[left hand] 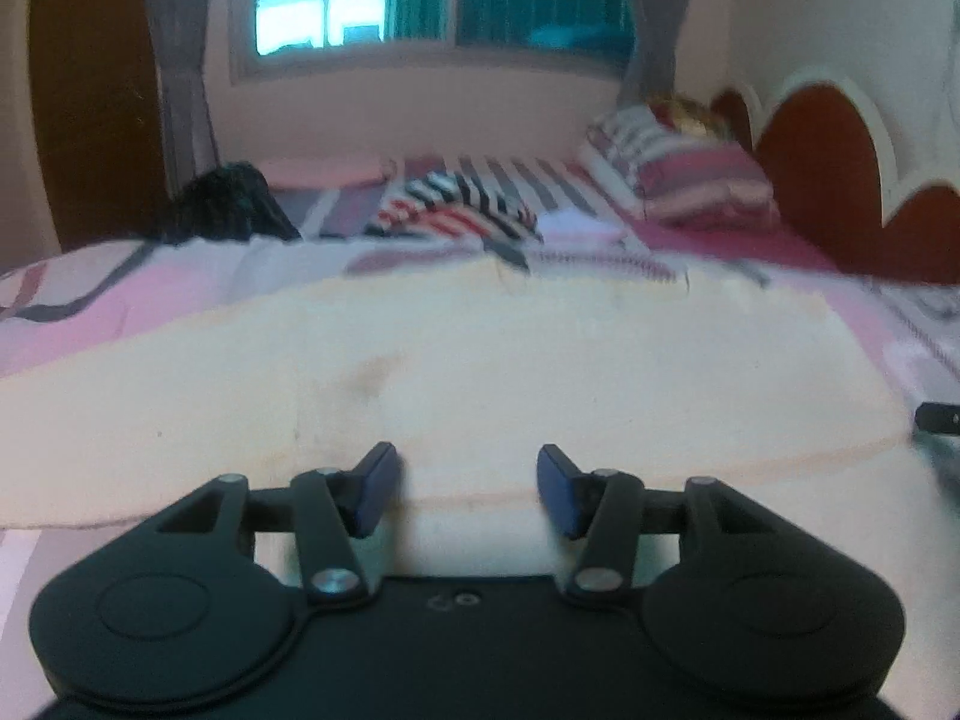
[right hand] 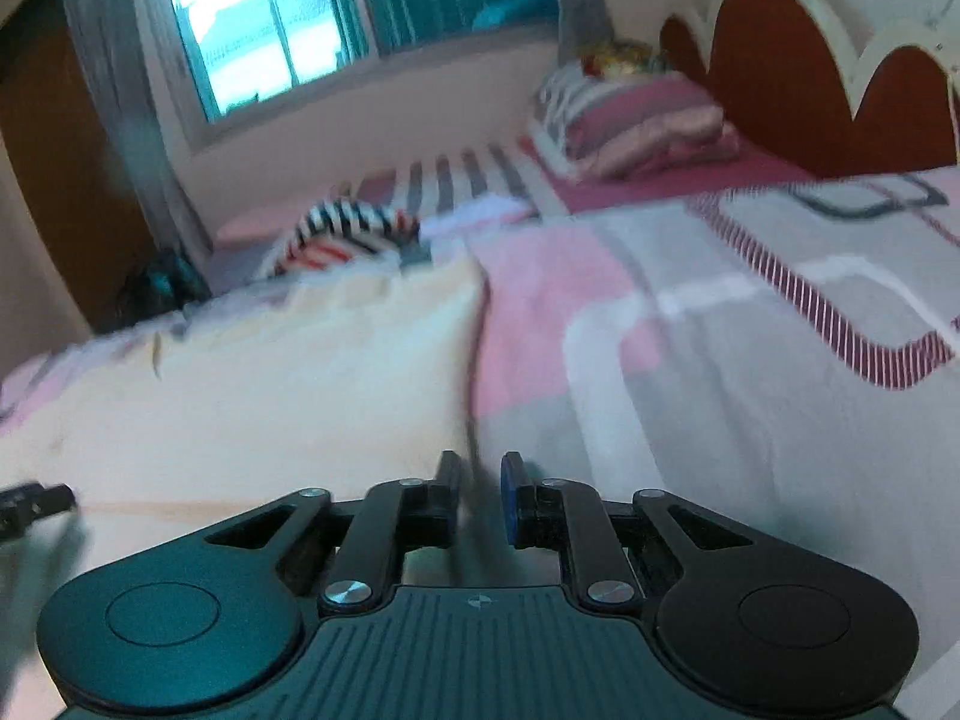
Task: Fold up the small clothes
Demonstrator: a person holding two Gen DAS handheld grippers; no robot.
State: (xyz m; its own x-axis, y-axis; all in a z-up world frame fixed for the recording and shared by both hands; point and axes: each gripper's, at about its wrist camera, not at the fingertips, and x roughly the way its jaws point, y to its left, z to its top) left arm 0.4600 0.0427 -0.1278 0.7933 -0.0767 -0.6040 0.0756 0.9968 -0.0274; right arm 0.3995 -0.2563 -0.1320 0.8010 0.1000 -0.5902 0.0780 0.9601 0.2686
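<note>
Through the left wrist camera, I see a cream garment [left hand: 480, 360] spread flat on the bed [left hand: 90, 300], filling the view directly ahead of and beneath my left tongs [left hand: 468, 489]. Farther up the bed lie a striped red, white and dark garment [left hand: 456, 204], a dark bundle [left hand: 225, 204] to its left, and pillows [left hand: 690, 174] by the headboard [left hand: 828, 180]. Nothing lies between the tongs and the cream cloth. My left tongs stand released, about half spread, gripping nothing. The tip of the other tongs pokes in at the right edge.

Through the right wrist camera, the cream garment [right hand: 270, 390] lies ahead and to the left, its right edge running straight toward my right tongs [right hand: 480, 495]. Pink and grey bedding [right hand: 750, 390] fills the right side. My right tongs are nearly clenched, a narrow gap left; blur hides whether they pinch the cloth's edge, so I cannot tell.
</note>
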